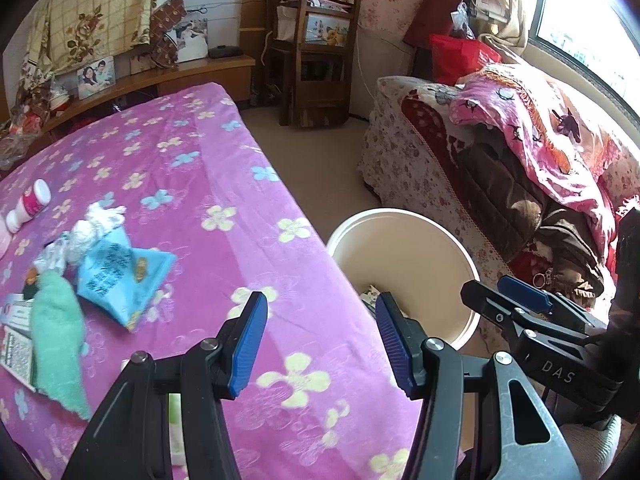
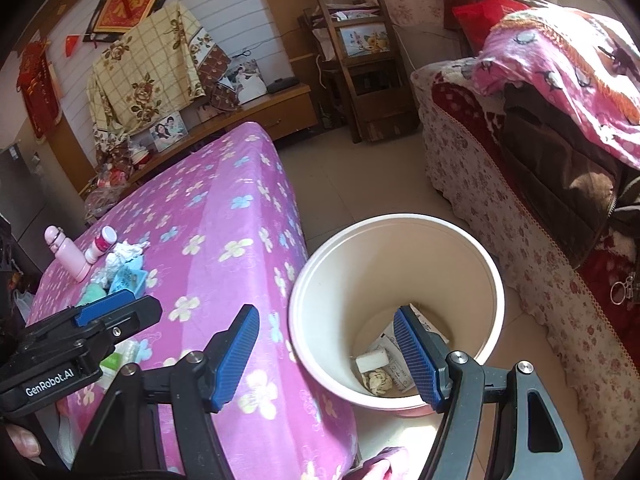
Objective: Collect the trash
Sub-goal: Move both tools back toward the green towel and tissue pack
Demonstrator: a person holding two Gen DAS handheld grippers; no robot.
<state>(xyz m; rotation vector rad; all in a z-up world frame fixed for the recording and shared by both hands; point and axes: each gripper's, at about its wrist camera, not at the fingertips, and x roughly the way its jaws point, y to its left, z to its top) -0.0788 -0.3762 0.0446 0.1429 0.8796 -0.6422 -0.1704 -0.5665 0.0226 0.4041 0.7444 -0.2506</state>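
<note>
Pink floral bedspread (image 1: 208,184), left gripper (image 1: 322,344) and right gripper (image 2: 326,354) fingers wide apart, empty

Our left wrist view looks down across the bed (image 1: 224,184); our right sits above the bin (image 2: 400,240). Both share bed, bin and sofa (image 1: 500,168).

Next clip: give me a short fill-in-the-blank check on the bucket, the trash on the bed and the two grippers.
1. The white bucket stands on the ____ beside the bed.
2. Both the left gripper and the right gripper are ____ and hold nothing.
3. The crumpled tissue and blue wrapper lie on the ____.
4. The crumpled paper ball lies inside the ____.

Missing words: floor; open; bed; bucket
</note>
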